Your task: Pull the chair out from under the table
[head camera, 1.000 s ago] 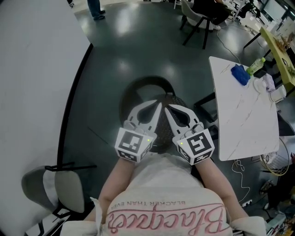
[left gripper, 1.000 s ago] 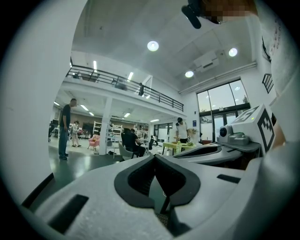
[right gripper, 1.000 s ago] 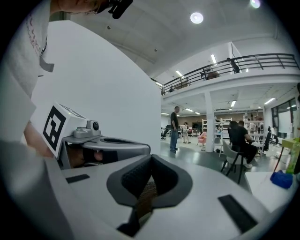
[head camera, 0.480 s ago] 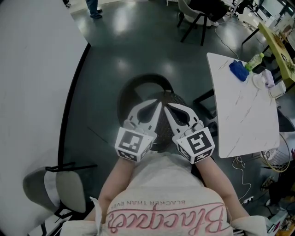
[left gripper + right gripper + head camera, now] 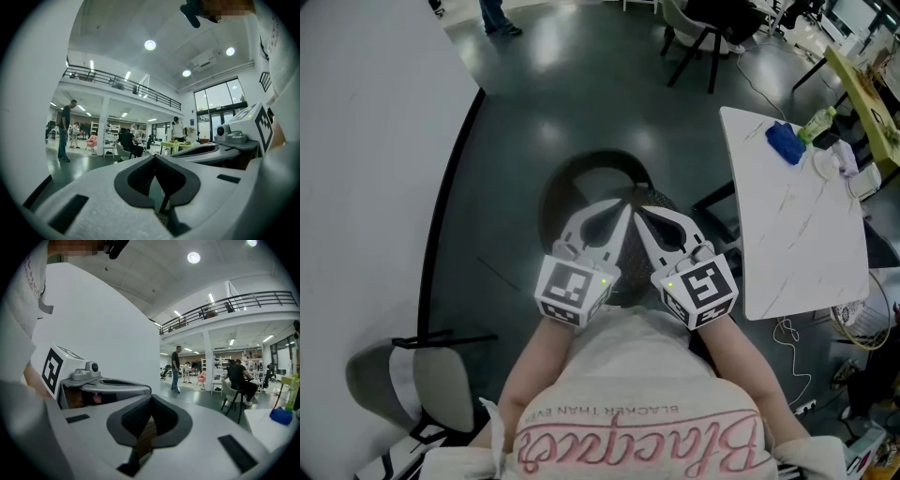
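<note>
Chair back [image 5: 598, 159]: head view only

The dark floor [image 5: 534, 103] ahead of the chair [image 5: 565, 175] lies open up to another chair [image 5: 698, 42] far off. On the left a white wall [image 5: 366, 169] runs alongside, with a strip of bare floor between it and the chair. On the right the white table [image 5: 797, 244] stands just beside the chair, leaving only a narrow gap. A blue thing [image 5: 787, 148] and a green bottle [image 5: 818, 129] crowd the table's far end. A grey chair [image 5: 412, 384] blocks the near left corner by the wall, and cables [image 5: 787, 339] lie on the floor below the table's near edge.
</note>
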### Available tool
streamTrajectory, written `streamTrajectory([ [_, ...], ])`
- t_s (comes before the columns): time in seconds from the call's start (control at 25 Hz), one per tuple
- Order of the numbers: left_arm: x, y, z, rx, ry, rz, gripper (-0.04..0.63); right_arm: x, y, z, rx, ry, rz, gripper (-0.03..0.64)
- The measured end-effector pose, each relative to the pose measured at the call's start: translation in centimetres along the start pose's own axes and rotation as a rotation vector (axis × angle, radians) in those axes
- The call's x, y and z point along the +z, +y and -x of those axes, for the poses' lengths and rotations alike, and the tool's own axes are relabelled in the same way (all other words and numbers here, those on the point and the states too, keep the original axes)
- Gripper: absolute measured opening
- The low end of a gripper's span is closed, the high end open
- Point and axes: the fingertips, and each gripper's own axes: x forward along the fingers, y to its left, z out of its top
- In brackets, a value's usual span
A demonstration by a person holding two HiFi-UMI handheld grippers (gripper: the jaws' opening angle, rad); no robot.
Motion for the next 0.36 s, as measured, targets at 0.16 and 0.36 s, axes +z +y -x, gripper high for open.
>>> streamTrajectory([
  [0.16,0.06,-0.05,0.11,0.000,-0.001,0.003,0.005,-0.04,0.20,0.12,0.002,0.003,0.005,0.003],
  [0.36,-0.12,0.15,0.12,-0.001,0.001,0.002,0.005,-0.18,0.39,-0.23,0.006,0.007,0.007,0.003],
])
